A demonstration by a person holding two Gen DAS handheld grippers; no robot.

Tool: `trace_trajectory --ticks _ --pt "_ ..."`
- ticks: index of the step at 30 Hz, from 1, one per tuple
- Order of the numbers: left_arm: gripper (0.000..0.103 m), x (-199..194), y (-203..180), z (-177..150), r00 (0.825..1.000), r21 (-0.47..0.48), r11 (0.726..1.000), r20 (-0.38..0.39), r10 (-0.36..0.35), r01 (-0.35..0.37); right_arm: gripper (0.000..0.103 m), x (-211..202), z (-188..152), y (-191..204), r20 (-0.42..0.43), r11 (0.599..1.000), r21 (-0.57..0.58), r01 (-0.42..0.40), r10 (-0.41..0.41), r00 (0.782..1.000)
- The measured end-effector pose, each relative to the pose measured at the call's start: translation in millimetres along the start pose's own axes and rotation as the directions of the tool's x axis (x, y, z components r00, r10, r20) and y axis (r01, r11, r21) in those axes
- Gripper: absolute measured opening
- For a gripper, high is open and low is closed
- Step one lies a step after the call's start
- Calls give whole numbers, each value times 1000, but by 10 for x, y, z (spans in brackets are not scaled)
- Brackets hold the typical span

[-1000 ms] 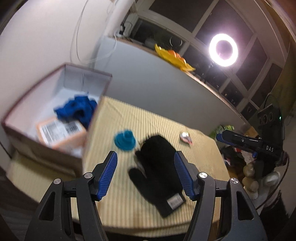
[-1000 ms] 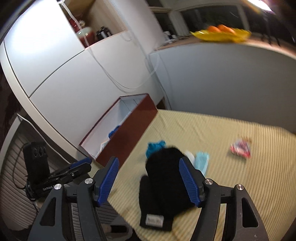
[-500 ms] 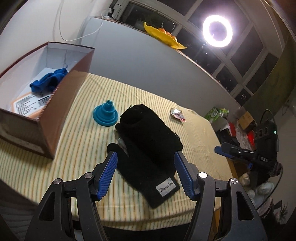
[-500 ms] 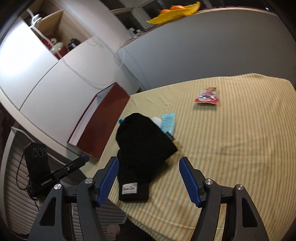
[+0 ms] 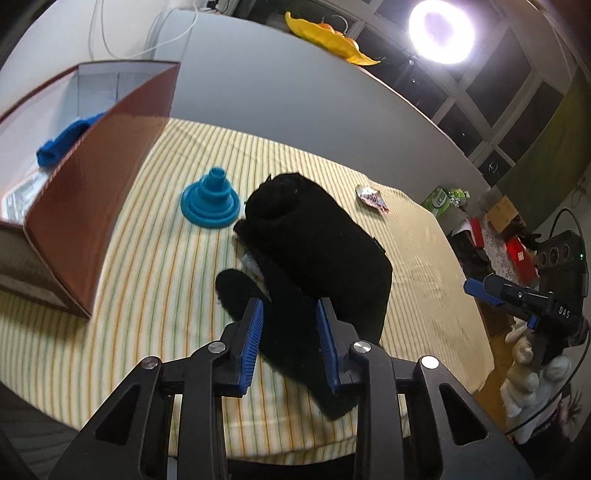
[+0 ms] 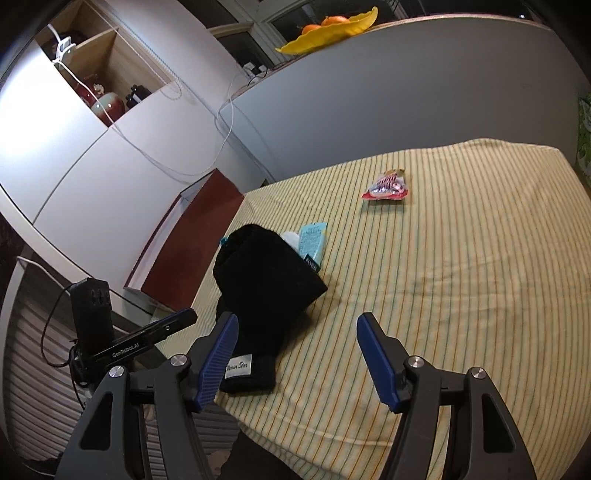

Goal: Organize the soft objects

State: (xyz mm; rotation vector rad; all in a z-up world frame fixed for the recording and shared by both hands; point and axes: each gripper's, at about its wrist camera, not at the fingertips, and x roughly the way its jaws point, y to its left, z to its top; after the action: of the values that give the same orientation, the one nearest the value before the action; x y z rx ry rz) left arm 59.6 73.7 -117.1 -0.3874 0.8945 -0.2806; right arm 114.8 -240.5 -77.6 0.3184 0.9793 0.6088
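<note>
Two tongs working: left tongs [image 5: 289, 341] narrowing around black glove [image 5: 314, 258] cuff, glove lying mid-surface [image 5: 147, 295], likely for lifting toward box [image 5: 99, 147] at 10 o'clock; right tongs [image 6: 297, 360] hanging wide, empty.

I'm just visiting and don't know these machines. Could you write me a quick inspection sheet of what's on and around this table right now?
Surface: table under a yellow striped cloth, slightly wrinkled.
Job's things: black glove lying on the cloth; blue cloth inside the open brown box at the table's edge.
Clutter: blue collapsible funnel; snack wrapper; light-blue packet tucked beside the glove.
Grippers: left tool closed on the glove's cuff end; right tool wide open, holding nothing, above the cloth.
Cables: white cable draped across the cabinet fronts.
Surroundings: yellow fruit dish on the grey counter; ring light near dark windows.
</note>
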Motion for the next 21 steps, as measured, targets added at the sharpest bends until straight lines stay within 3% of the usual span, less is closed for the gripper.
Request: trace_trajectory --ticks 9,13,21 --pt "27 -32 -23 -143 1000 -36 999 -18 -18 17 59 168 -126 70 -63 999 -38 -21 19 998" --pt "27 -11 -66 -220 999 -43 998 -37 -36 34 49 357 -245 131 -132 998 -50 -45 38 990" --pt "27 -21 -119 -312 997 -61 997 -52 -59 56 45 622 -322 253 -206 996 -65 -69 54 977"
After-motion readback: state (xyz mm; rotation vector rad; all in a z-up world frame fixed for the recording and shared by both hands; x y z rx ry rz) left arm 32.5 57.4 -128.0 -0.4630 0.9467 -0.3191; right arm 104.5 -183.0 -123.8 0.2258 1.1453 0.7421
